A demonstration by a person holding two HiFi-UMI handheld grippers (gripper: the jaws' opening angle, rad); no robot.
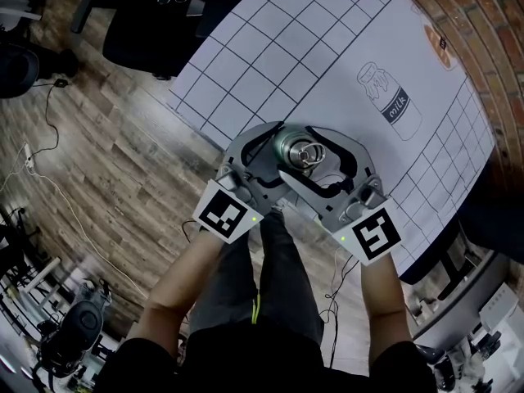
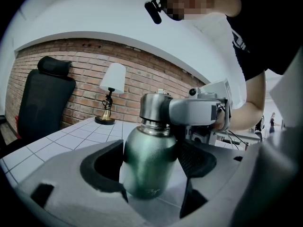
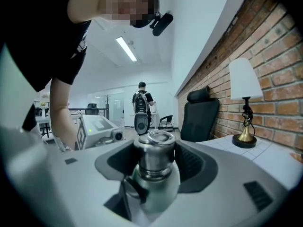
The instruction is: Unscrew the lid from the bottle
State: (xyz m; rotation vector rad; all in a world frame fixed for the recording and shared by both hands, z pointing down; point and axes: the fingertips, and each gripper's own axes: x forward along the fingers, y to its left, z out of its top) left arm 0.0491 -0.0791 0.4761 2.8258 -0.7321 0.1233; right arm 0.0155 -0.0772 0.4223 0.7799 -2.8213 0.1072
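Observation:
A dark green metal bottle (image 2: 147, 161) stands upright near the table's front edge, topped with a silver lid (image 1: 304, 154) that has a small ring. My left gripper (image 2: 151, 168) is shut on the bottle's body, with its dark pads pressed to both sides. My right gripper (image 3: 154, 167) is shut on the lid (image 3: 153, 154), which also shows in the left gripper view as the lid (image 2: 152, 109) with a grey finger across it. In the head view the left gripper (image 1: 274, 155) and right gripper (image 1: 315, 160) meet round the bottle, hiding its body.
The table wears a white grid-lined cloth (image 1: 327, 64) with a milk bottle drawing (image 1: 393, 103). A brass lamp (image 2: 111, 92) stands at the far end by the brick wall (image 1: 483, 47). A black chair (image 2: 42, 96) is beside the table. Wooden floor (image 1: 106, 162) lies left of it.

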